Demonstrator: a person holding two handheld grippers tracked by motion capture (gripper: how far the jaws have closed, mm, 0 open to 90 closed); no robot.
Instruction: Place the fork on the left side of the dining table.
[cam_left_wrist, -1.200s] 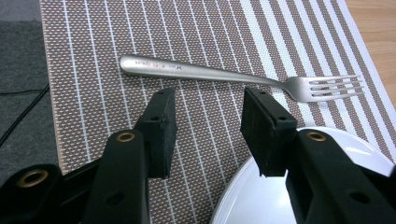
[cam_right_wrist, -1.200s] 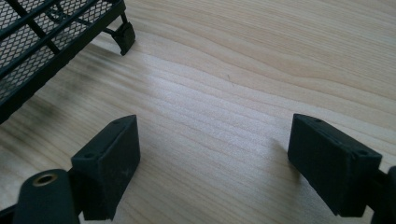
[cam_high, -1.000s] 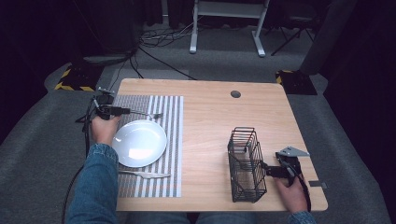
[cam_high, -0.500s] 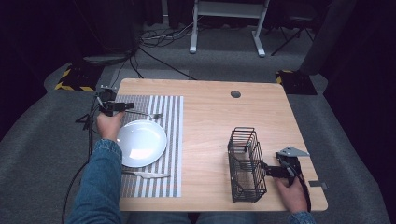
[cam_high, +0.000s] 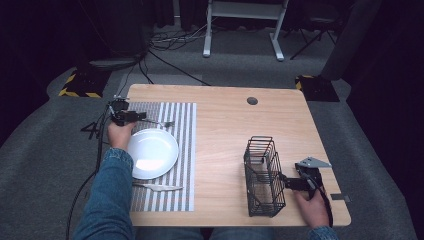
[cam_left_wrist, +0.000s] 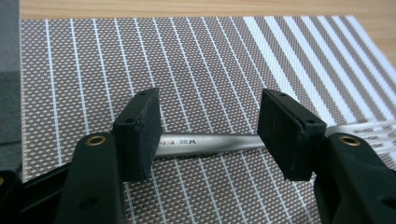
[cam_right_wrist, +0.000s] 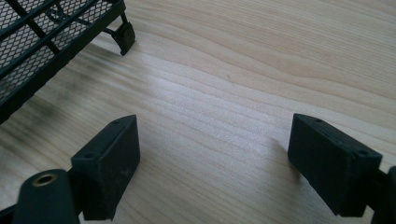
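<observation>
Steel fork handle partly hidden btwn open left gripper pads.

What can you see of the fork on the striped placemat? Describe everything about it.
The fork looks like plain silvery metal, with a slim handle bearing a small stamped mark and pale tines at one end. It lies flat on the striped placemat, just beyond the white plate. The left gripper straddles its handle with jaws open on either side; whether a pad touches it is unclear.

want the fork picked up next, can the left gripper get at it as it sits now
Probably yes: the left gripper is open with its jaws on either side of the fork handle on the striped placemat, nothing between them.
</observation>
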